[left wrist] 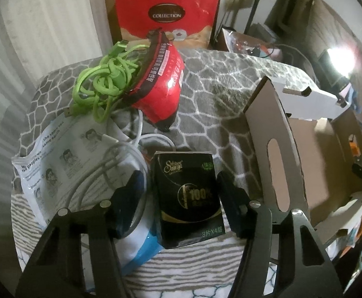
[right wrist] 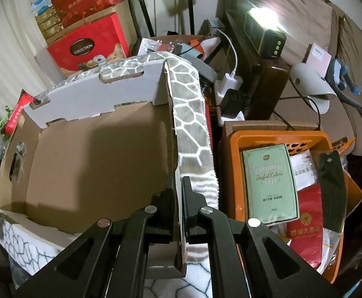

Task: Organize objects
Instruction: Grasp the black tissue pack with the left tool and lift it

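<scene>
In the left wrist view, the left gripper has its two black fingers spread wide, one at each side of a black rectangular tissue pack with gold print. The fingers are close to the pack, but whether they touch it I cannot tell. The pack lies on a grey blanket with a white stone pattern. Just left of the pack is a white plastic bag with printed face drawings, and coiled white cables lie on top of this bag. Behind the pack, further from the camera, a shiny red foil pouch stands tilted, and a tangled bright green cable rests against its left side. Right of the pack stands an open brown cardboard box with white outer flaps. Behind the pouch, at the blanket's far edge, there is a red gift bag with the word COLLECTION.

In the right wrist view, the right gripper is pressed together on the right wall of the same cardboard box, with one finger inside and one outside. The box inside shows only bare cardboard. Right of the box, beyond the blanket edge, an orange plastic basket holds a pale green flat packet, a red packet and a black piece.
</scene>
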Available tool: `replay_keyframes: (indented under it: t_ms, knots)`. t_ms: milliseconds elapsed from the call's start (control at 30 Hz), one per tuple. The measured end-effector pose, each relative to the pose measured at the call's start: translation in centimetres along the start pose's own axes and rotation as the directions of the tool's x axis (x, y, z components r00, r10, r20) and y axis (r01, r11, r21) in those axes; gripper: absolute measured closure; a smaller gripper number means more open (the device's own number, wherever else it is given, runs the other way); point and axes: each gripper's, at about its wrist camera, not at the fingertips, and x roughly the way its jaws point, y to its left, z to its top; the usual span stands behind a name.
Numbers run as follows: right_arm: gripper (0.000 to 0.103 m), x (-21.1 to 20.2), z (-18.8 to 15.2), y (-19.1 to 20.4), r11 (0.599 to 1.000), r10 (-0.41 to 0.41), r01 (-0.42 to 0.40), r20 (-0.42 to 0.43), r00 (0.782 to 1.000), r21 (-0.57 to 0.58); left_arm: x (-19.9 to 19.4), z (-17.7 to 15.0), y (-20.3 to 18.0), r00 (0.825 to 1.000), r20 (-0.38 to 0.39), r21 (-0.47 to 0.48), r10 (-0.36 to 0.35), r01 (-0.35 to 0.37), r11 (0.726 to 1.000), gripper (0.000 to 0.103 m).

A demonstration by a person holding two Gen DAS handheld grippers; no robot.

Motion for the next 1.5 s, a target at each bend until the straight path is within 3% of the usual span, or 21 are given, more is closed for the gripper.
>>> replay_keyframes:
  t_ms: [67,200,267,333,367,400,767,1000,1267,1500]
  knots:
    - [0.099,0.0,0.0,0.0,1.0,0.0,0.0,0.001,1.0,0.001,0.0,0.1,-0.1,1.0,-0.007,0.003,0.009,-0.009,1.0,0.044]
    - [0.099,0.0,0.0,0.0,1.0,0.0,0.0,0.0,1.0,-0.001,0.4,0.0,-0.4,1.0,-0.021,-0.008,-0.002,0.002,1.0,0.023]
    - [0.099,0.0,-0.1,0.0,1.0,0.0,0.0,0.001,1.0,0.0,0.6,-0.1,-0.9,1.0,-0.013,0.008,0.019,-0.019,1.0,0.022]
    - [0.099,0.0,-0.1,-0.1,1.0,0.0,0.0,0.0,1.0,0.0,0.7,-0.4,-1.3,0.999,-0.004,0.026,0.046,-0.046,0.999,0.026]
    - [0.099,0.0,-0.1,-0.1,1.0,-0.001,0.001,0.0,1.0,-0.001,0.7,-0.4,-1.4,0.998,0.01,0.036,0.066,-0.067,0.997,0.04]
    - [0.099,0.0,-0.1,0.0,1.0,-0.002,0.002,-0.001,1.0,-0.002,0.7,-0.4,-1.5,0.997,0.017,0.039,0.081,-0.081,0.996,0.046]
    - [0.099,-0.1,-0.2,0.0,1.0,-0.002,0.002,0.0,1.0,-0.005,-1.8,0.6,1.0,0.996,0.031,-0.057,-0.087,0.089,0.994,0.048]
    - [0.099,-0.5,0.0,-0.1,1.0,0.003,-0.003,0.006,1.0,-0.002,-5.0,1.9,-0.1,0.984,0.056,-0.029,-0.169,0.171,0.985,0.048]
    - [0.099,-0.7,-0.1,-0.1,1.0,0.006,-0.006,0.005,1.0,0.0,-7.7,2.6,-4.1,0.955,0.053,0.025,-0.293,0.292,0.956,0.048]
    - [0.099,-0.6,-0.1,-0.2,1.0,0.007,-0.007,0.005,1.0,-0.003,-6.9,2.8,-8.9,0.952,0.037,0.08,-0.305,0.302,0.95,0.048]
